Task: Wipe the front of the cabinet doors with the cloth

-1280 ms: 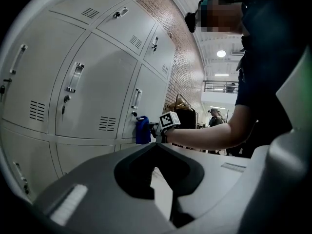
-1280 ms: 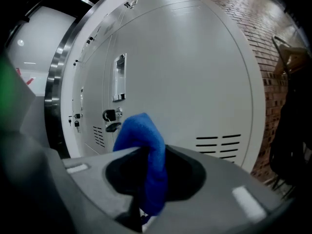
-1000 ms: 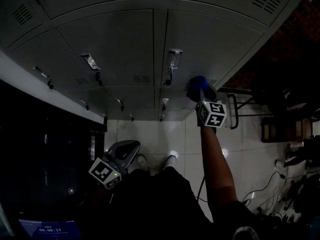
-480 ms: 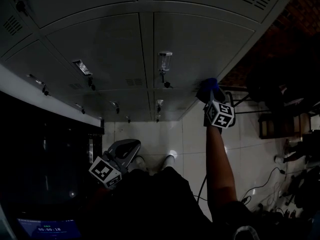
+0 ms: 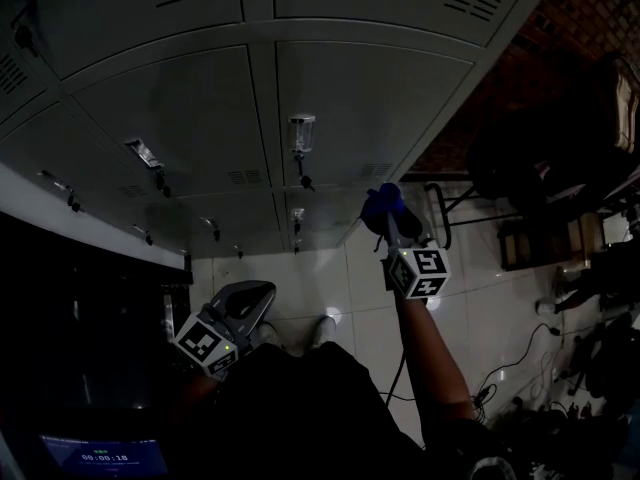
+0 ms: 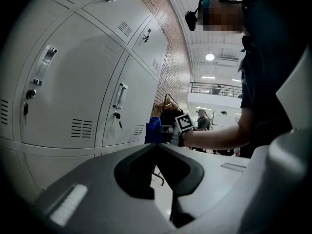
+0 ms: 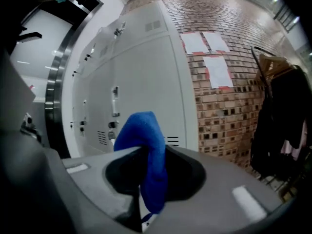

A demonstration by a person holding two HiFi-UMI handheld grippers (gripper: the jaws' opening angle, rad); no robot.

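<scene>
Pinching blue cloth, right tool near cabinet doors.

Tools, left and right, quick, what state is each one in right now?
Left tool: shut, holding nothing.
Right tool: shut on the blue cloth.

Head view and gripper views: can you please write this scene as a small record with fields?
Cabinet: grey doors, all shut, with handles and vents
Right gripper: shut on cloth, held out near the cabinet's right end
Cloth: blue, bunched between the fingers
Left gripper: shut, empty, held low by the person's body
Contact: cloth seems off the doors
Beside cabinet: brick wall
</scene>
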